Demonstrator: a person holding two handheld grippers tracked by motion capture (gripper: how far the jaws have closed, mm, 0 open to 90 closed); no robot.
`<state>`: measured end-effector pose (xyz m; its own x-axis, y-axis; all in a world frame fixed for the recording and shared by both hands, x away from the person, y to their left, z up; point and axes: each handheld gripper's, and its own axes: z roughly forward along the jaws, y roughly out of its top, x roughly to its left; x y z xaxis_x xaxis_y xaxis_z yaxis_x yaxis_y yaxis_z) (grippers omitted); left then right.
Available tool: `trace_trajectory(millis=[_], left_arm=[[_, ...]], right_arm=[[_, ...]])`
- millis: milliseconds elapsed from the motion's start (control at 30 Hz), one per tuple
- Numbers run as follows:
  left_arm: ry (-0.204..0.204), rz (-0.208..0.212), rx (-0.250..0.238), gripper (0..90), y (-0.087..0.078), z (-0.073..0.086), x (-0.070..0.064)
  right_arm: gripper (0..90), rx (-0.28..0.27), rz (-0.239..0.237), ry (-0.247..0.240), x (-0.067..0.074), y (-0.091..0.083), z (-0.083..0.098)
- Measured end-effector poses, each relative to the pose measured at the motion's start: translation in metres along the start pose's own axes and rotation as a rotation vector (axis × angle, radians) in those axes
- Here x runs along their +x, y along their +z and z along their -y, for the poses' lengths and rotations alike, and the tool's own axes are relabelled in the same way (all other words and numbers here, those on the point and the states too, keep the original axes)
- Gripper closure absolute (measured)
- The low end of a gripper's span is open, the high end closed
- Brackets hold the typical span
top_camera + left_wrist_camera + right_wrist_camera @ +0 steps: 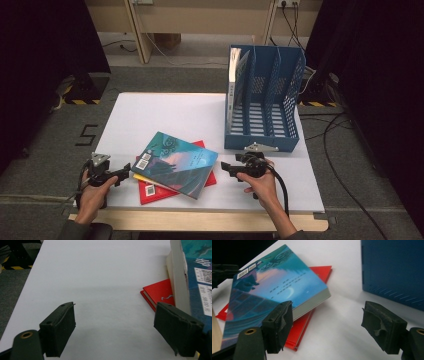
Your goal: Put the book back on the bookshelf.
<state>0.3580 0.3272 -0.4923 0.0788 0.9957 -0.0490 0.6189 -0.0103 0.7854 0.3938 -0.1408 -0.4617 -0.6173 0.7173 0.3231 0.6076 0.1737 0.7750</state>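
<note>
Teal book [176,163] between left gripper [119,177] and right gripper [225,167], seemingly untouched.

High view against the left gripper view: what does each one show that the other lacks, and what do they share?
High view alone: the blue file rack with one book standing in its leftmost slot, the right gripper, open beside the stack, and a yellow book edge in the stack.

Left gripper view alone: the teal book's thick page edge seen close, and a thin white thread lying on the red book.

Both: the white table, the teal book on the red one, and the open left gripper.
</note>
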Motion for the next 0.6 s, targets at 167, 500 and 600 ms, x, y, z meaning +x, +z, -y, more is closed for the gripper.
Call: trace_trajectory(millis=[167, 500, 600], left_arm=[[-0.008, 0.044, 0.017, 23.6, 0.0, -0.001, -0.003], [0.034, 0.08, 0.037, 51.1, -0.008, -0.001, -0.019], [0.098, 0.058, 0.021, 48.6, -0.013, 0.001, -0.03]], right_arm=[[25.3, 0.011, -0.028, 0.003, 0.006, 0.003, 0.004], [25.3, 0.044, -0.089, 0.04, 0.014, 0.014, 0.013], [25.3, 0.047, -0.123, 0.073, 0.015, 0.019, 0.014]])
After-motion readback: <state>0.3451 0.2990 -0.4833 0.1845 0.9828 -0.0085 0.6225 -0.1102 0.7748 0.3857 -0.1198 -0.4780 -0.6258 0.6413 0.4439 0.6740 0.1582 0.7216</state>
